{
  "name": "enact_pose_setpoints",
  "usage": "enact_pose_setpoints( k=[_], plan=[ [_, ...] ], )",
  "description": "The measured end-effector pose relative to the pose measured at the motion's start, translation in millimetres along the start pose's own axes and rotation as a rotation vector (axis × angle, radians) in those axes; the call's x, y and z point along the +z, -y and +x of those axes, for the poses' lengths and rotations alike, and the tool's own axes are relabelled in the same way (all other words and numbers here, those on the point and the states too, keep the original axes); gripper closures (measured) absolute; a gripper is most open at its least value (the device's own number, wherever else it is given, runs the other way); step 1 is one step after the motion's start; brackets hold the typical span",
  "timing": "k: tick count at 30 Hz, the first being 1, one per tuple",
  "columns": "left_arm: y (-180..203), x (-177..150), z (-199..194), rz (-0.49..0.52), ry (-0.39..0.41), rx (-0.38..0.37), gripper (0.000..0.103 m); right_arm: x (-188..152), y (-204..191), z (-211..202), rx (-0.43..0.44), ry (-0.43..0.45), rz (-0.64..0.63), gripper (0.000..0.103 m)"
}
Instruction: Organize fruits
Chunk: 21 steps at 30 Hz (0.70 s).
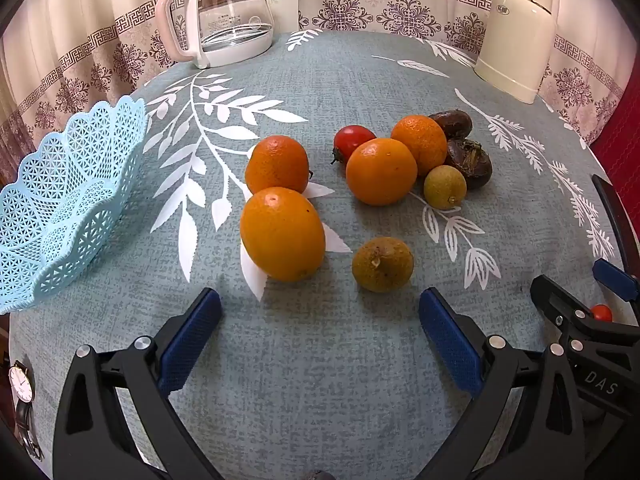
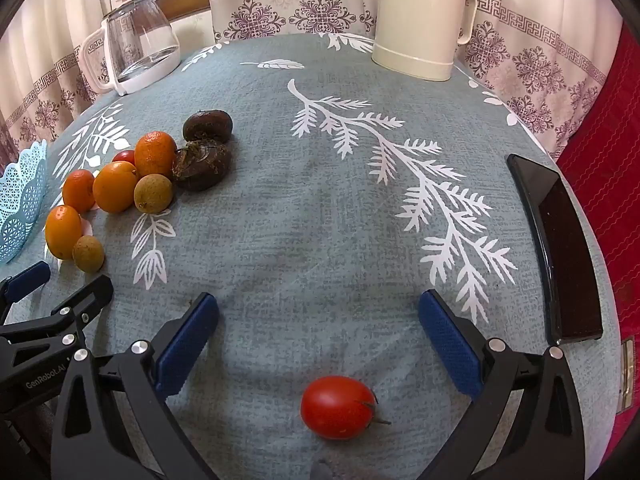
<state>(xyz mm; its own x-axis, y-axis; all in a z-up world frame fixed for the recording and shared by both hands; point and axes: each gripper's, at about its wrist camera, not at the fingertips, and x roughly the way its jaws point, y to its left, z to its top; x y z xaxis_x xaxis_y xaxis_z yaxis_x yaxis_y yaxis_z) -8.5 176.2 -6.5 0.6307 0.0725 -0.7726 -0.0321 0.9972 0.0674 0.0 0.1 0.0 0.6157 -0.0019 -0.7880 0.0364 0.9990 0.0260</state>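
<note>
— Two wide-spread jaws on the left gripper, gripping nothing, low over the tablecloth?

— Yes. Just ahead of them lie a large orange and a brownish longan; further ahead, more fruit in a cluster. The blue basket sits off the left jaw, cut by the frame. "DAS" reads on the other tool at right.

— And the right wrist view?

— The right gripper is spread too and empty, with a red tomato between its jaws, close to the camera, touching neither. A dark phone lies beyond the right jaw. "GenRobot.AI" shows on the left tool; the thermos label is too small to read.
</note>
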Motion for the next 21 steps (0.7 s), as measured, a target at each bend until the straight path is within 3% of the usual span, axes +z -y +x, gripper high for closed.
enact_pose_setpoints(
  k=[21],
  plan=[
    [-0.3, 0.9, 0.2, -0.001, -0.001, -0.001, 0.002, 0.2, 1.0, -1.8, 0.002, -0.005, 0.001, 0.005]
  ],
)
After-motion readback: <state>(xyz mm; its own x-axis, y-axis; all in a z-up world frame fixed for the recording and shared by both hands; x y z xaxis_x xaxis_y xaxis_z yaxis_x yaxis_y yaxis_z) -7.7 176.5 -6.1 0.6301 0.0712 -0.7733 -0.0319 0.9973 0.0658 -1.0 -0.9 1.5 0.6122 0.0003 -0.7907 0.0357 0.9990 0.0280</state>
